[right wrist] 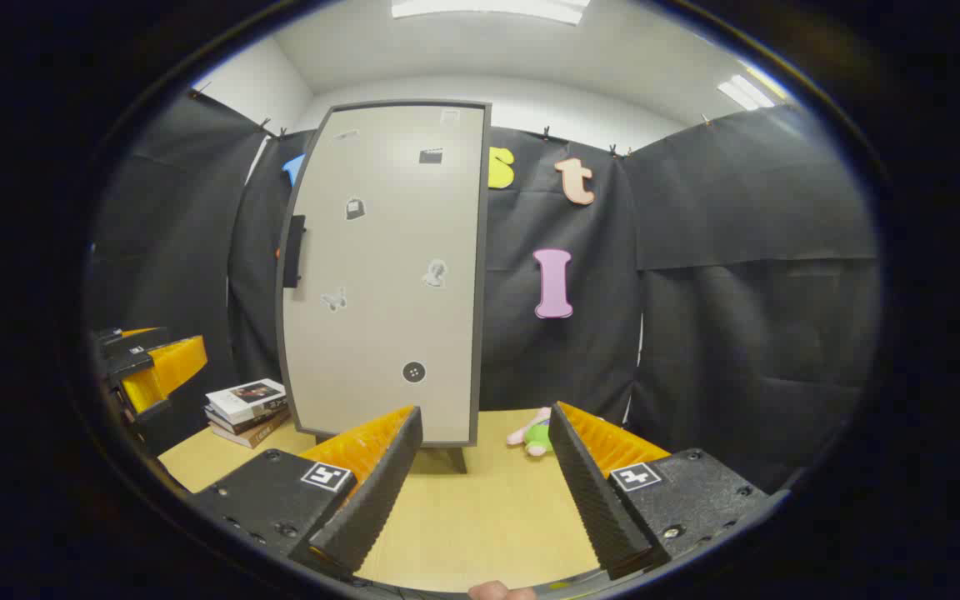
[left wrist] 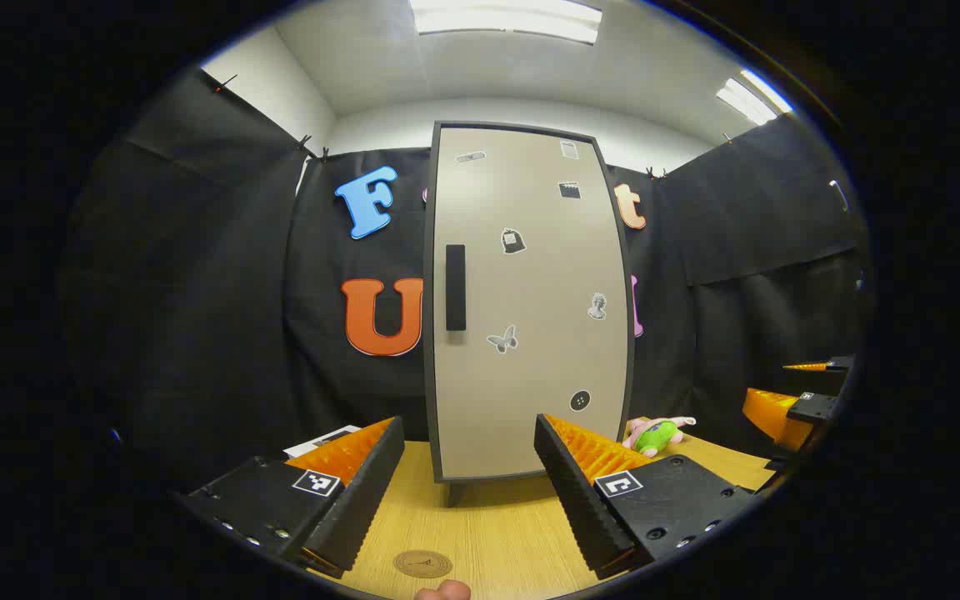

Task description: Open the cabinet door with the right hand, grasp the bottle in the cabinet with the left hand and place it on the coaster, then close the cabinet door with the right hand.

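Trouble could come if the right gripper (right wrist: 484,483), jaws wide and empty, slips off the handle (right wrist: 296,250) up to its left, leaving the cabinet door (right wrist: 388,275) shut and the bottle hidden

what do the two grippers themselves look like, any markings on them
In both gripper views the left gripper and right gripper look alike: two long wedge-shaped fingers with ribbed inner faces, each on a flat black block with screw holes. Each block carries a small square black-and-white tag.
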The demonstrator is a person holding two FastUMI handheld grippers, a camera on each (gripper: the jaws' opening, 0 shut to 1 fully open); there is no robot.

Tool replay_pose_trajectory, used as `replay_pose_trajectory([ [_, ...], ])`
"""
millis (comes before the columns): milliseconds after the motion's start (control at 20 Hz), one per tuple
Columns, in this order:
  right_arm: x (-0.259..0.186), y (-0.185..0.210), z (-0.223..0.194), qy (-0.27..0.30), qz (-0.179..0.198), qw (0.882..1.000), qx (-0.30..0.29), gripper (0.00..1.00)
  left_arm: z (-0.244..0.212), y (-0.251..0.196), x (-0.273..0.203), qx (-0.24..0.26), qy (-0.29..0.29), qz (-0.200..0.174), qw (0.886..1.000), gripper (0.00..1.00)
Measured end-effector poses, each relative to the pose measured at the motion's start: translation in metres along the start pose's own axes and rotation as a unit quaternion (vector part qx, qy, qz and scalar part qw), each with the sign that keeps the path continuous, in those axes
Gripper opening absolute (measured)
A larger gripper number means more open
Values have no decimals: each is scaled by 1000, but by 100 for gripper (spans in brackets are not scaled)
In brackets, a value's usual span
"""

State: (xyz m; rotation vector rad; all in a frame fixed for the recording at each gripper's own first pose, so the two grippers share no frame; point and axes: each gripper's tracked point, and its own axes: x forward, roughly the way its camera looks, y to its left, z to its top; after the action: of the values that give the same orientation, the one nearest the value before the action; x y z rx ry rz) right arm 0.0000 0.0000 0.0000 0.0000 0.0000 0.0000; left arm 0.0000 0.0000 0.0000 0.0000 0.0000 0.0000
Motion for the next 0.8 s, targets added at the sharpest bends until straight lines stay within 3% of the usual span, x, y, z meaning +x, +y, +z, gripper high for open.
replay_pose_trajectory([
  [50,0,-1,0,-1,-1,1000,2,98,0,0,0,0,-1,0,1000,95],
  [800,12,-2,-5,7,-7,1000,1,98,-6,5,7,-3,-1,5,1000,95],
])
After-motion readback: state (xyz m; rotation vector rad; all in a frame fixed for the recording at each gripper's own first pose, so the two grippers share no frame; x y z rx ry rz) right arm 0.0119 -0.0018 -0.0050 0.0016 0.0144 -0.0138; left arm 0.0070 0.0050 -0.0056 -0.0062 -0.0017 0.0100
